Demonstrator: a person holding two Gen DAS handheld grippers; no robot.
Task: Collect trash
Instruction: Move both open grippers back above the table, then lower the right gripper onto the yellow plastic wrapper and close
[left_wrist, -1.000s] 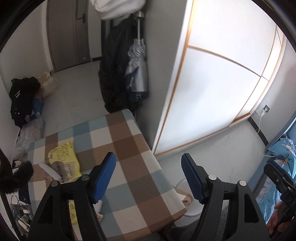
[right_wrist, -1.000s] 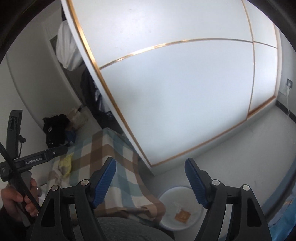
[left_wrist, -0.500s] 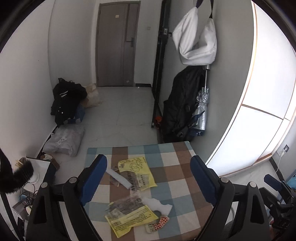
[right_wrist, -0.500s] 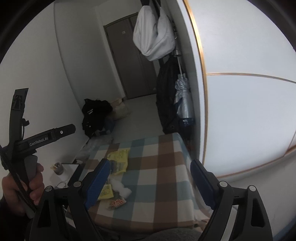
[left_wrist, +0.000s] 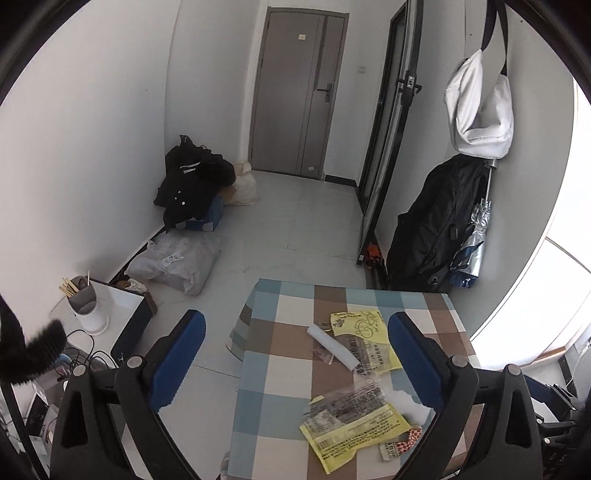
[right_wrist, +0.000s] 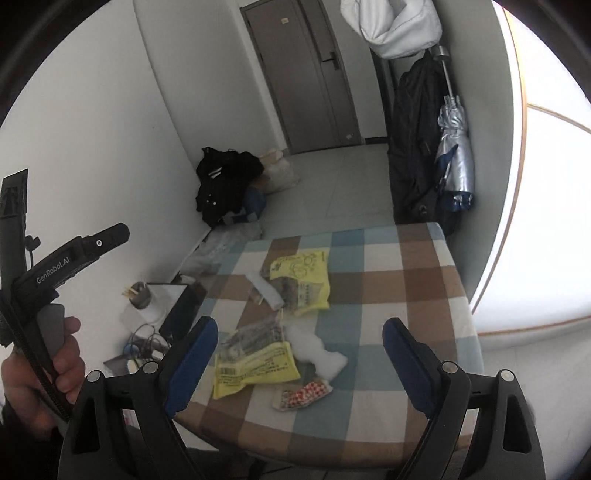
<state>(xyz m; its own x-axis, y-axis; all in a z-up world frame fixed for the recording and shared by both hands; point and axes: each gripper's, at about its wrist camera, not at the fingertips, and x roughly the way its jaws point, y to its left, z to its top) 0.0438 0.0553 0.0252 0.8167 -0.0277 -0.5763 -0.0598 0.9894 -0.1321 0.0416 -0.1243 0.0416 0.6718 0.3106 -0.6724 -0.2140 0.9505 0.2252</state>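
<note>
Trash lies on a checked tablecloth table (left_wrist: 280, 376) (right_wrist: 413, 280): a far yellow wrapper (left_wrist: 364, 339) (right_wrist: 306, 280), a white paper roll (left_wrist: 332, 345) (right_wrist: 264, 288), a near yellow wrapper with clear film (left_wrist: 354, 421) (right_wrist: 255, 362), a crumpled white tissue (left_wrist: 406, 400) (right_wrist: 317, 350), and a red-checked packet (left_wrist: 404, 439) (right_wrist: 304, 393). My left gripper (left_wrist: 295, 362) is open and empty, held above the table's left half. My right gripper (right_wrist: 299, 362) is open and empty, above the near trash.
A low white stand with a cup of sticks (left_wrist: 83, 299) (right_wrist: 138, 293) sits left of the table. Bags and black clothing (left_wrist: 195, 184) (right_wrist: 225, 181) lie by the left wall. A black coat and umbrella (left_wrist: 443, 225) (right_wrist: 454, 155) hang beyond the table. A grey door (left_wrist: 295, 88) is at the back.
Both cameras swung left from the white wardrobe and floor bin towards the table. The trash on the table has come into full view under both grippers. Both stayed open.
</note>
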